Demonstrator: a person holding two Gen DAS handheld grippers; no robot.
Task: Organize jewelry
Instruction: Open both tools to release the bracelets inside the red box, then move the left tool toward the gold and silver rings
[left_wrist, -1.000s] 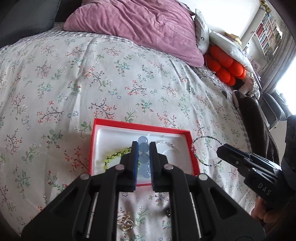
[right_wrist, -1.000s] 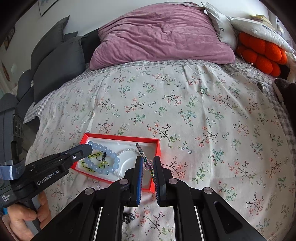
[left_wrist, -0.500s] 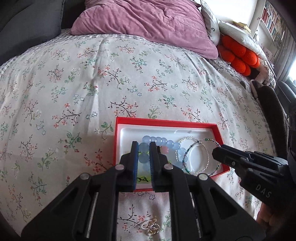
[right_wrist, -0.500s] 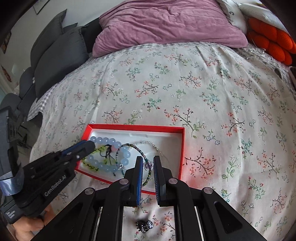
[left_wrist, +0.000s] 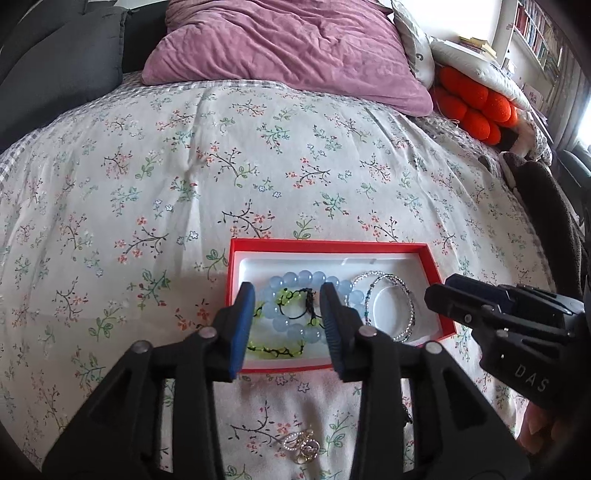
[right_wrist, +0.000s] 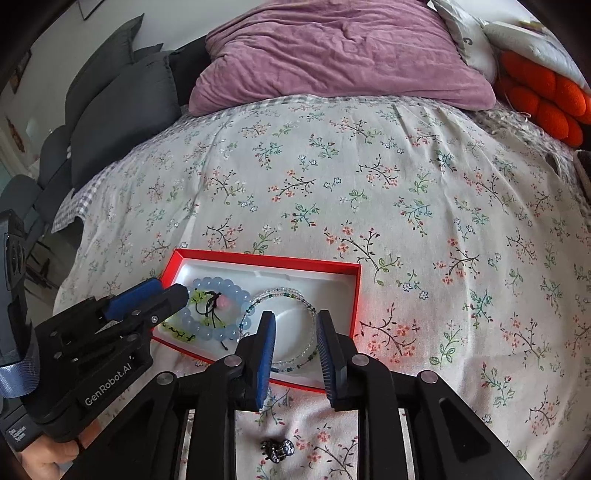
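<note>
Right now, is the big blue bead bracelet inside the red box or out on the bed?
Inside. The blue bead bracelet lies on the white lining within the red box.

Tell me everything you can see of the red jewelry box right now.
The red jewelry box is a shallow open rectangular tray, lidless, with thin red walls and a smooth white moulded liner, cardboard by the look. It lies flat on the floral bedspread. Inside, at its left, a pale blue bead bracelet lies tangled with a yellow-green beaded one on black cord; at its right lie thin seed-bead bangles. Both grippers hover open near it, touching nothing that I can make out.
</note>
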